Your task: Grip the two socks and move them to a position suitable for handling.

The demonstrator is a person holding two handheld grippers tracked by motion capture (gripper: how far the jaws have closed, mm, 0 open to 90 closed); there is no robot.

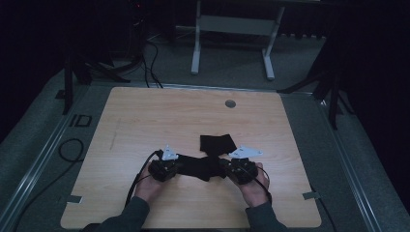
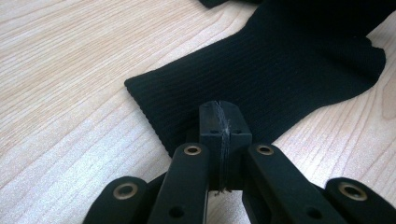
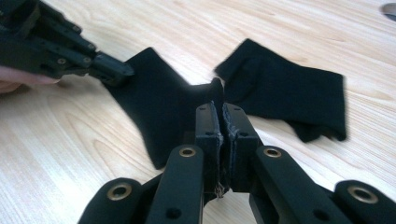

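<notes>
Between both grippers, black sock (image 1: 200,166) stretched, each end pinched in clenched fingers (image 2: 219,122) (second sock (image 1: 217,143) beside).

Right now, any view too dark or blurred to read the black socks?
High view: dim, the held sock merges with the grippers. Left gripper view: sharp, rib knit clear. Right gripper view: motion smear on the second sock; held sock's edge soft.

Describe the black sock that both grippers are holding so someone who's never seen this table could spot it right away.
On the wooden table, look near the front edge, between the person's two hands. The held sock stretches flat between the left gripper and the right gripper, each shut on one end. The second sock lies loose just behind it, touched by neither gripper.
</notes>
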